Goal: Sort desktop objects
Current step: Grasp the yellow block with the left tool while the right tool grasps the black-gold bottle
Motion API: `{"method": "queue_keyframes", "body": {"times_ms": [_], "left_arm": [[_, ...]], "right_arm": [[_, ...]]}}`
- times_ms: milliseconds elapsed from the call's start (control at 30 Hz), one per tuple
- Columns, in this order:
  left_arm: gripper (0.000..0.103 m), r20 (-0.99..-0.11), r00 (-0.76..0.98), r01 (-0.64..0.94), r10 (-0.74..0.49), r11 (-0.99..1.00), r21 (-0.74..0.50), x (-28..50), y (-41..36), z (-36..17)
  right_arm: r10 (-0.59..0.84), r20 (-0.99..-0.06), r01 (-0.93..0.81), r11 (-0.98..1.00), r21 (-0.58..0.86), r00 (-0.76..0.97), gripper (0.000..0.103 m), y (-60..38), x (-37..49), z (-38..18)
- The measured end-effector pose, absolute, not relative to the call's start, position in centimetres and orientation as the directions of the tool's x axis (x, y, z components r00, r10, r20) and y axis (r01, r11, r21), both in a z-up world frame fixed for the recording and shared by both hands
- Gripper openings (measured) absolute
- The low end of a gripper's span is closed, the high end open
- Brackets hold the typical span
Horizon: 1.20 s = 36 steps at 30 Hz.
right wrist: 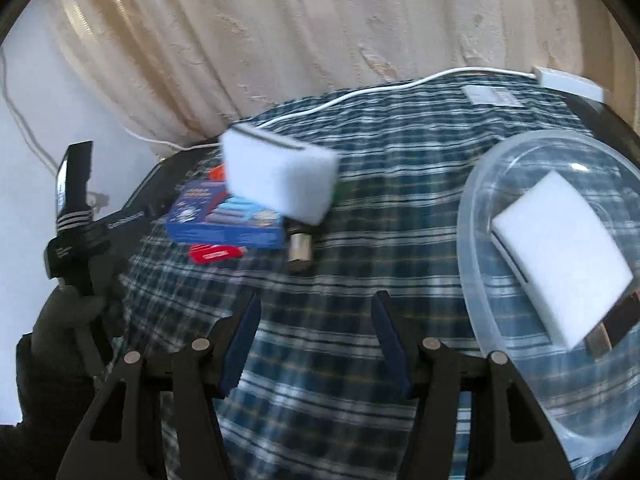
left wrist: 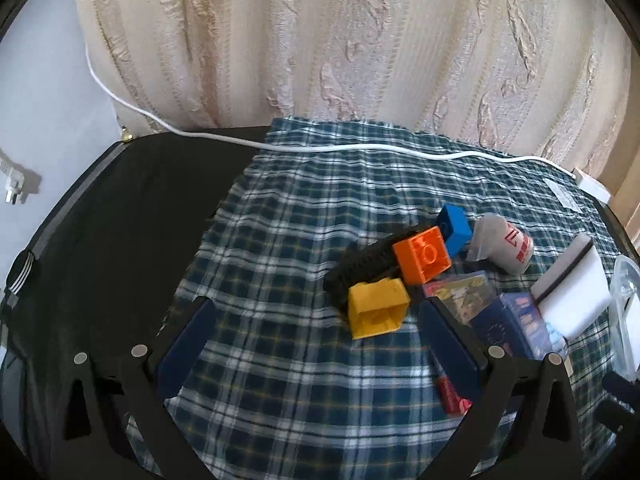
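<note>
On the plaid cloth (left wrist: 288, 240) lie a yellow block (left wrist: 376, 310), an orange block (left wrist: 422, 258), a blue block (left wrist: 454, 228) and a black comb-like piece (left wrist: 360, 266). My left gripper (left wrist: 316, 328) is open and empty, just left of the yellow block. A white sponge (right wrist: 280, 176) rests on a blue box (right wrist: 224, 220); it also shows in the left wrist view (left wrist: 568, 288). Another white sponge (right wrist: 560, 248) lies in the clear plastic bowl (right wrist: 480, 184). My right gripper (right wrist: 316, 332) is open and empty, left of the bowl.
A white cable (left wrist: 360, 148) crosses the far cloth edge to a white adapter (right wrist: 568, 80). A crumpled white cup (left wrist: 504, 246), a red item (right wrist: 216, 254) and a small cylindrical piece (right wrist: 300, 248) lie nearby. The curtain (left wrist: 320, 40) hangs behind. The dark tabletop (left wrist: 120, 220) lies left.
</note>
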State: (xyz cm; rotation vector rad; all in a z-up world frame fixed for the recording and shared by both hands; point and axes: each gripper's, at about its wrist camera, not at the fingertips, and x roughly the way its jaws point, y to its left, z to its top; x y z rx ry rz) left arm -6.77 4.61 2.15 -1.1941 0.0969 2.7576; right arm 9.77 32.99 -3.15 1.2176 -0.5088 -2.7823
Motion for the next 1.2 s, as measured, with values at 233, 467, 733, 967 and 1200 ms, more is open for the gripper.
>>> {"method": "queue_keyframes", "body": {"times_ms": [233, 467, 733, 967, 1200], "left_arm": [[0.103, -0.726, -0.68, -0.174, 0.099, -0.984, 0.029, -7.5, 6.6, 1.6], [0.072, -0.756, -0.638, -0.17, 0.146, -0.984, -0.047, -8.8, 5.4, 0.0], [0.038, -0.716, -0.67, -0.195, 0.193, -0.977, -0.081, -8.0, 5.1, 1.1], [0.038, -0.659, -0.718, -0.216, 0.225, -0.972, -0.097, -6.5, 4.8, 3.5], [0.038, -0.637, -0.728, -0.254, 0.254, -0.963, -0.095, -5.6, 5.5, 4.4]], "right_arm": [[-0.088, -0.725, -0.154, -0.953, 0.261, -0.683, 0.062, 34.5, 9.1, -3.0], [-0.116, -0.717, -0.085, -0.968, 0.238, -0.687, 0.062, 32.3, 8.1, -1.8], [-0.167, -0.727, -0.018, -0.971, 0.24, -0.666, 0.049, 30.3, 6.9, -1.4], [-0.14, -0.762, -0.007, -0.983, 0.186, -0.632, 0.04, 29.1, 4.2, -1.7], [-0.091, -0.781, -0.027, -0.99, 0.136, -0.618, 0.032, 28.6, 1.4, -2.1]]}}
